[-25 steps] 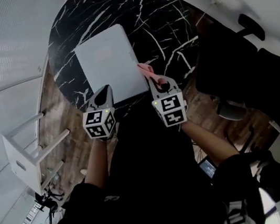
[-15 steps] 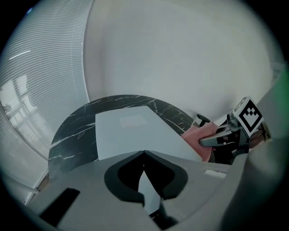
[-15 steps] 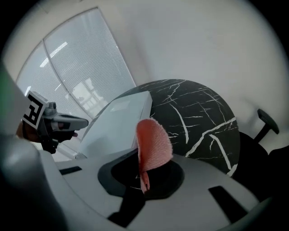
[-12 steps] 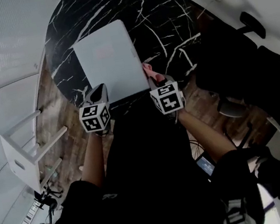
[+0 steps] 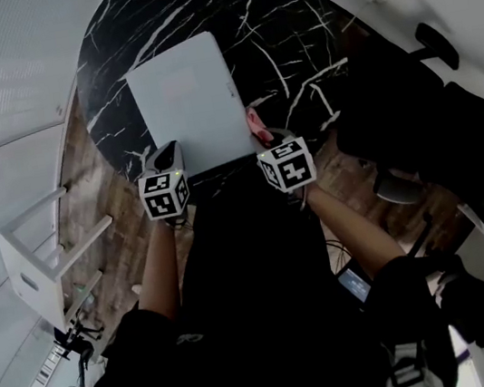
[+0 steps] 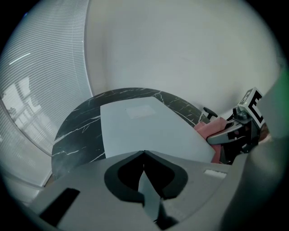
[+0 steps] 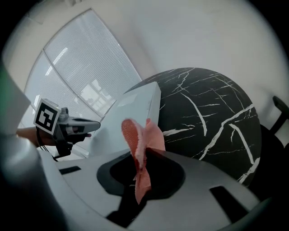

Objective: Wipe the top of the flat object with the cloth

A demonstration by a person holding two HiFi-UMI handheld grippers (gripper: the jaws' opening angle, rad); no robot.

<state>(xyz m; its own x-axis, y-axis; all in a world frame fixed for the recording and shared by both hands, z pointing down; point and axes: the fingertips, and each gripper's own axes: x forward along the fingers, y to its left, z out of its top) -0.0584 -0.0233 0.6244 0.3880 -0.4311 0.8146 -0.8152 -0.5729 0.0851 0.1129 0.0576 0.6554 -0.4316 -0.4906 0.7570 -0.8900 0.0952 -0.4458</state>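
Observation:
A flat pale grey object [image 5: 190, 100] lies on the round black marble table [image 5: 278, 26]. My right gripper [image 5: 257, 132] is shut on a pink cloth [image 7: 142, 140], which sticks up between its jaws. It hovers at the flat object's near right corner, where the cloth [image 5: 253, 120] shows as a small pink tip. My left gripper [image 5: 166, 152] is shut with nothing in it, just off the near left corner. In the left gripper view the flat object [image 6: 144, 128] fills the space ahead of the closed jaws [image 6: 143, 153], and the cloth [image 6: 210, 128] shows at right.
A white stool frame [image 5: 37, 259] stands on the wooden floor to the left of the table. A black chair [image 5: 412, 113] sits close at the right. A ribbed curved wall runs behind the table.
Both grippers have sunk towards the flat object's near edge. The cloth, earlier lifted over the near right corner, now sits lower and mostly hidden behind the right gripper.

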